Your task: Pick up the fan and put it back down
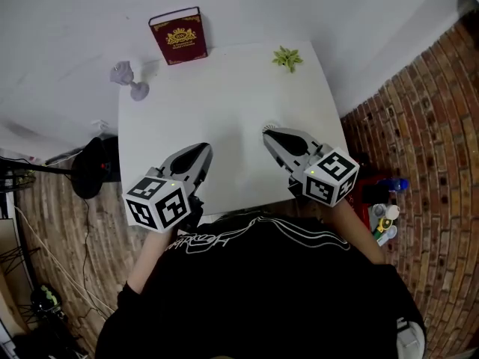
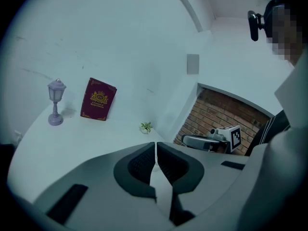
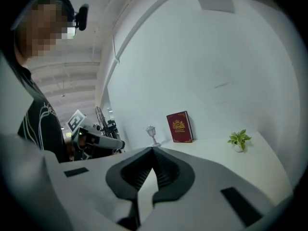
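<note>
No fan shows on the white table [image 1: 224, 111] in any view. My left gripper [image 1: 206, 149] hovers over the table's near left part, its jaws shut with nothing between them [image 2: 155, 146]. Over the near right part my right gripper [image 1: 267, 133] is likewise shut and empty [image 3: 153, 149]. Each gripper appears in the other's view: the right gripper [image 2: 192, 141] and the left gripper [image 3: 118, 144].
A dark red book [image 1: 178, 36] stands against the wall at the table's back. A small lilac lantern [image 1: 129, 79] stands at the back left, a tiny potted plant [image 1: 287, 57] at the back right. A black round object [image 1: 90, 167] stands left of the table, bottles [image 1: 385, 215] on the floor right.
</note>
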